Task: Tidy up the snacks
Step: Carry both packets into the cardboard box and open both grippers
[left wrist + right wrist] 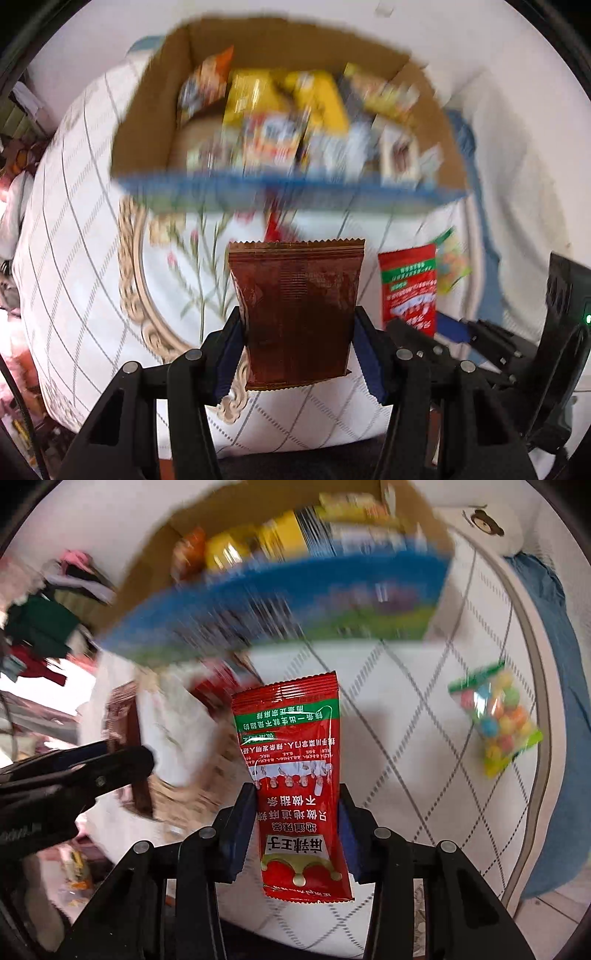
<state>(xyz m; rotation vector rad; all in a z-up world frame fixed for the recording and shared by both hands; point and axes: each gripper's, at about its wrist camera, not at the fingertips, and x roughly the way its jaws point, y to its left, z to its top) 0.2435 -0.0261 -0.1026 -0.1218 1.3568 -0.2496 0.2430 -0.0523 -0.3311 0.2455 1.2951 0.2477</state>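
Note:
My left gripper [297,343] is shut on a brown snack packet [295,310] and holds it upright above the bed, short of the cardboard box [147,122]. The box has a blue front and holds several snack packets [280,110]. My right gripper [297,827] is shut on a red snack packet [295,760] and holds it upright below the box's blue front [295,602]. The red packet also shows in the left wrist view [408,288], to the right of the brown one. A clear bag of coloured candy balls [496,716] lies on the bed to the right.
The box rests on a white quilted bedspread [74,221] with a floral oval pattern. A blue blanket [550,635] lies along the bed's right edge. Clothes and clutter [44,627] sit left of the bed. The left gripper's body [66,771] shows at the left in the right wrist view.

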